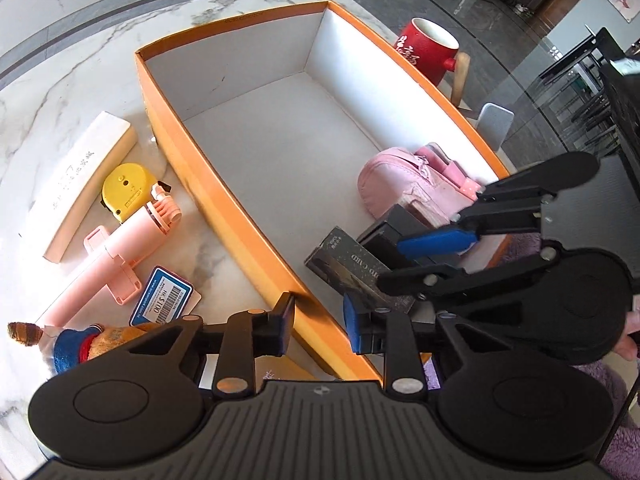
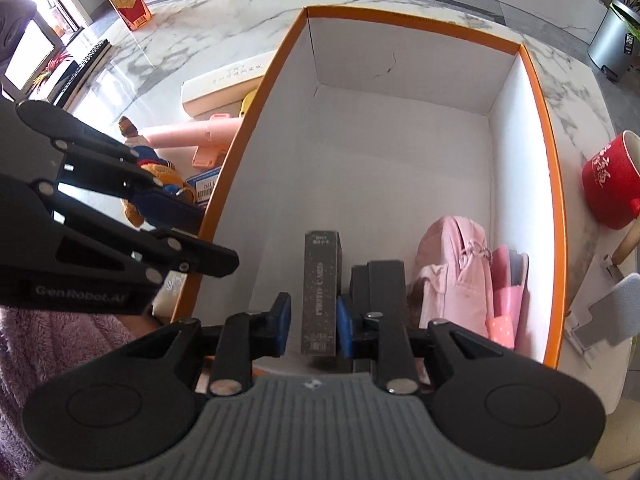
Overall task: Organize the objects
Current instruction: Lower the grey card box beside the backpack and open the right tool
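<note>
An orange box [image 1: 240, 16] with a white inside stands open on the marble table. My left gripper [image 1: 319, 320] straddles its near wall and is shut on it, one finger outside and one inside; it also shows in the right wrist view [image 2: 218, 238]. Inside the box, a dark grey photo card box [image 2: 322, 280] stands on its edge between the blue pads of my right gripper [image 2: 314, 320]. A thin gap shows at the left pad, so this gripper is open. A black box [image 2: 376, 280] and a pink pouch [image 2: 456, 276] lie beside it.
Left of the orange box lie a long white box [image 1: 84, 176], a yellow tape measure [image 1: 124, 192], a pink handheld fan [image 1: 112, 264], a blue price card [image 1: 164, 300] and a doll [image 1: 72, 340]. A red mug [image 1: 428, 48] stands beyond its right wall. A bottle [image 2: 128, 0] stands far left.
</note>
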